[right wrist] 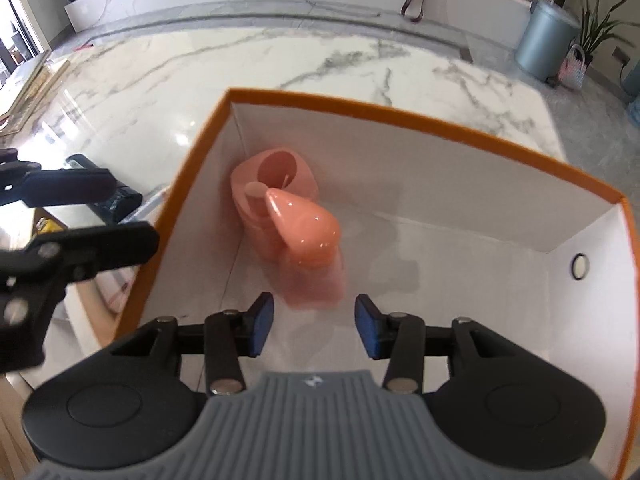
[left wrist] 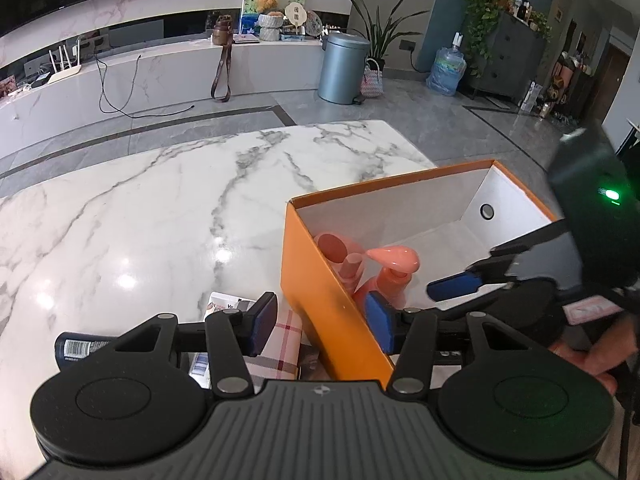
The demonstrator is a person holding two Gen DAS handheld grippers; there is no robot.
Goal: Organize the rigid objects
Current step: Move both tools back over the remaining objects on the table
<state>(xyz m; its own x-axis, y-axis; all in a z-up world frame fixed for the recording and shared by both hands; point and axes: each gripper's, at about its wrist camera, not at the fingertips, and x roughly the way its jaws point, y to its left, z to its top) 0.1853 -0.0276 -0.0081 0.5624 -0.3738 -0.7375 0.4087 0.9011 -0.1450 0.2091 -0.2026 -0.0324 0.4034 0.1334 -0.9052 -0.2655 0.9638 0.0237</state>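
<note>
An orange cardboard box [left wrist: 320,280] [right wrist: 400,114] with a white inside stands on the marble table [left wrist: 160,208]. In its near-left corner are a pink pump bottle [left wrist: 394,262] [right wrist: 306,226] and a pink container [left wrist: 334,248] [right wrist: 276,172] with a round opening. My right gripper [right wrist: 315,330] hangs inside the box just short of the pump bottle, open, its pads not touching it. My left gripper [left wrist: 320,324] [right wrist: 92,216] is open and straddles the box's left wall, one finger inside and one outside, without pressing on it.
Left of the box on the table lie a dark blue tube with a barcode [left wrist: 80,350] [right wrist: 116,196], a plaid-patterned item [left wrist: 286,340] and a small printed packet [left wrist: 224,304]. The right half of the box floor [right wrist: 460,300] is bare. A hand [left wrist: 592,360] holds the right gripper.
</note>
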